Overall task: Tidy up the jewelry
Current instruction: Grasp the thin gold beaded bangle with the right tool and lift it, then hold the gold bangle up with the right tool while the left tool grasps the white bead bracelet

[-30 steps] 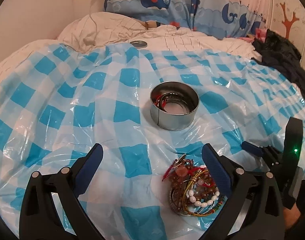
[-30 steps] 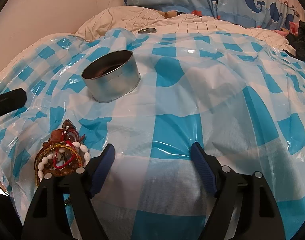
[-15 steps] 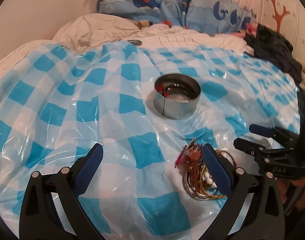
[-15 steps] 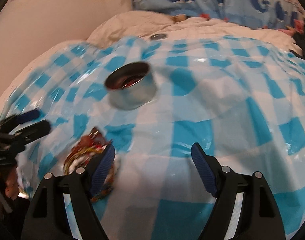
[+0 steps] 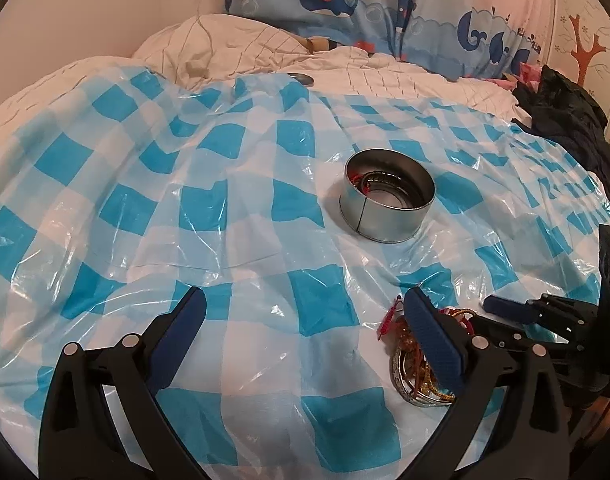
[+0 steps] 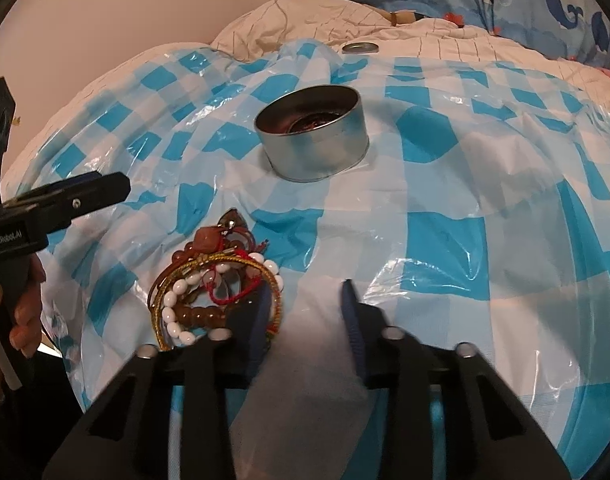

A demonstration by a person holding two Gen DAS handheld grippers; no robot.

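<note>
While the round metal tin point(image 5: 387, 208) sits upright on the blue checked plastic sheet point(image 5: 209, 208) with a couple of bangles and a red cord already inside, the tangled jewelry pile point(image 6: 217, 288) lies in front of it. My left gripper point(image 5: 305, 332) is spread wide over bare sheet. My right gripper point(image 6: 307, 312) has just been closing, jaws narrowed but not clamping anything, one finger at the pile's edge.

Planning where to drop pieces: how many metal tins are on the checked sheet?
1: the tin stands upright mid-sheet, beyond the bracelet pile, apart from it, some jewelry already inside.
</note>
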